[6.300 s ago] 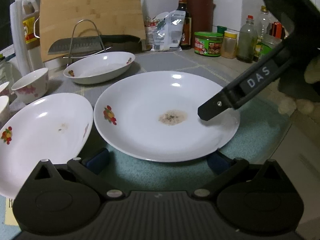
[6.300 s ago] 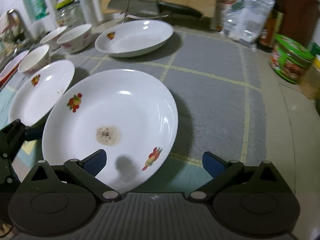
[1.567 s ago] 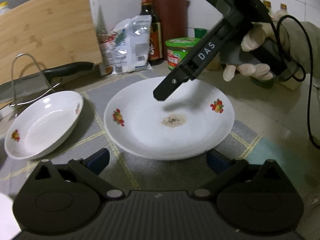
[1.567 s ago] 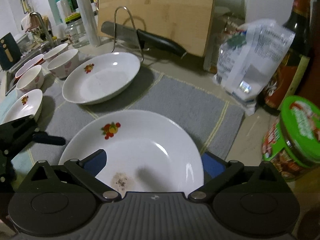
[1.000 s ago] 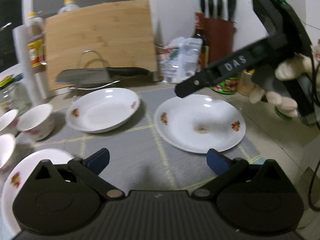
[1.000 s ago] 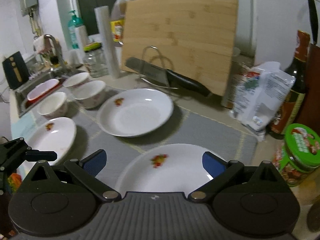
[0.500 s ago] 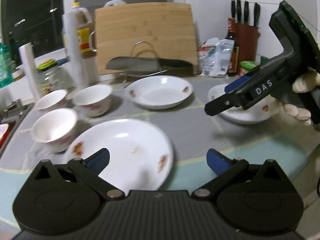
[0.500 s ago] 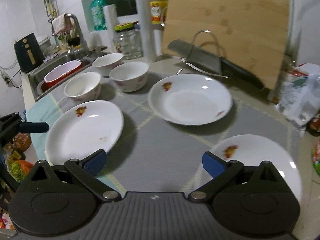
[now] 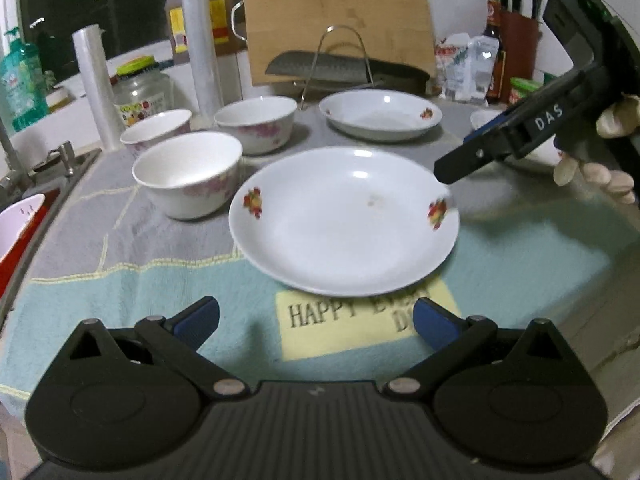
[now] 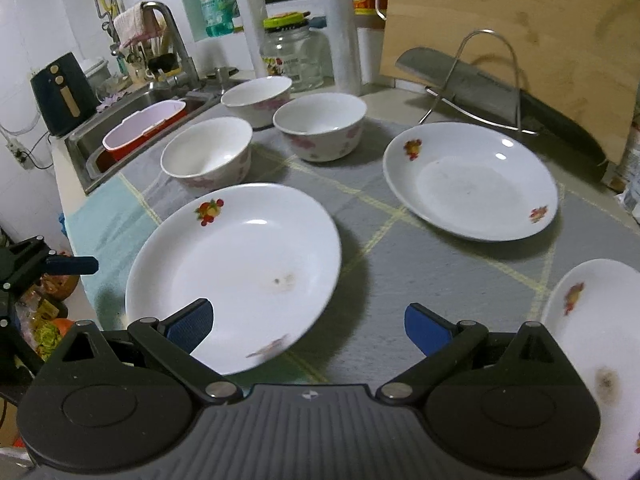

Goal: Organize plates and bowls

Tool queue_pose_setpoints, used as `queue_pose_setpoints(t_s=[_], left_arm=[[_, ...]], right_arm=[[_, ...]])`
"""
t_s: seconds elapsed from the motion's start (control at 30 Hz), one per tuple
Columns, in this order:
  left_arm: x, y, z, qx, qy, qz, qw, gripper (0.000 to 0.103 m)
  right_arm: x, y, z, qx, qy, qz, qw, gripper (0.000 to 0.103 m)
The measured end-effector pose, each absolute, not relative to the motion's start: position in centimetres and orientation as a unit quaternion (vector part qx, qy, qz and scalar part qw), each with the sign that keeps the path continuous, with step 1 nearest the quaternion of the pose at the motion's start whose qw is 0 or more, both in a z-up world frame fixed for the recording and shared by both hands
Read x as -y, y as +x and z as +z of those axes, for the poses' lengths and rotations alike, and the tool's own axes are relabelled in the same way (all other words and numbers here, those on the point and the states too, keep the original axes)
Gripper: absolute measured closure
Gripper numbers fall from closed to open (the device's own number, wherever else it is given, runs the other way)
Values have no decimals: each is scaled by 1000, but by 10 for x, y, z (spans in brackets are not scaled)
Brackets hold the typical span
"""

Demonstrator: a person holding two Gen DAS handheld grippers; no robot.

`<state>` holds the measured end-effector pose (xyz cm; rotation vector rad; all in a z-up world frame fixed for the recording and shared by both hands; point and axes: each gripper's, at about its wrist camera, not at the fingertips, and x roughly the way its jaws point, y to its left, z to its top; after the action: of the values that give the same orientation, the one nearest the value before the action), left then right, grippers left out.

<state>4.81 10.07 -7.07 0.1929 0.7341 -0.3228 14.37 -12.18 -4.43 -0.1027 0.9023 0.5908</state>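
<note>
Plate [image 9: 344,224] with small brown smear, three empty bowls [image 9: 188,174] beside it

Both wrist views look low along their fingers, sharing the near plate [image 9: 344,220] [image 10: 236,272] from opposite sides.

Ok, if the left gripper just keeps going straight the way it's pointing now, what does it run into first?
Most likely the nearest plate. The left gripper is open, with the plate's near rim centred just ahead of its fingers over the mat. Depth is uncertain; if it passes above the rim, the farther plate comes next.
</note>
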Motion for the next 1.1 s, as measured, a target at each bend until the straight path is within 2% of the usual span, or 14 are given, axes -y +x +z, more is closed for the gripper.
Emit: queue_pose_setpoints(t_s=[0.5,1.1], left_arm=[[-115,79,-98,-382,111,-242,885,1],[-122,96,-101,-357,119,-285,882,0]], right_arm=[[93,146,-68,-464,-46,261,845,0],[72,158,-85,-478,-95,251,836,0]])
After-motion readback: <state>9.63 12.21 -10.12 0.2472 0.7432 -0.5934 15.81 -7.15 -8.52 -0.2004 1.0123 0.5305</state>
